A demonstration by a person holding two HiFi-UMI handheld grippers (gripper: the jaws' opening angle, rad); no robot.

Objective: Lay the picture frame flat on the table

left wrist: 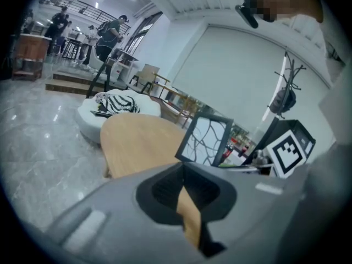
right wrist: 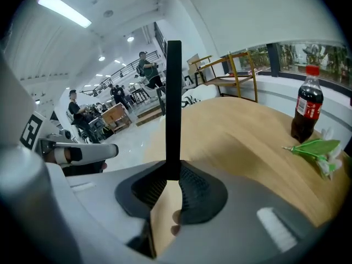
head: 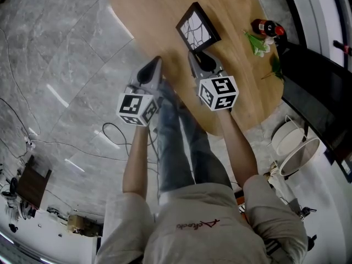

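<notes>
Pinching picture frame [right wrist: 174, 92] edge w/ right gripper [right wrist: 172, 174] jaws, left gripper [left wrist: 184, 185] jaws pressed together, empty

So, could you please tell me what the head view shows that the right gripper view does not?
Only the head view shows the picture frame's patterned face, the person's legs and cables on the floor. Only the right gripper view shows the right gripper clamped on the frame's thin edge, and people in the background. Both show the wooden table, the bottle and the green sprig.
</notes>
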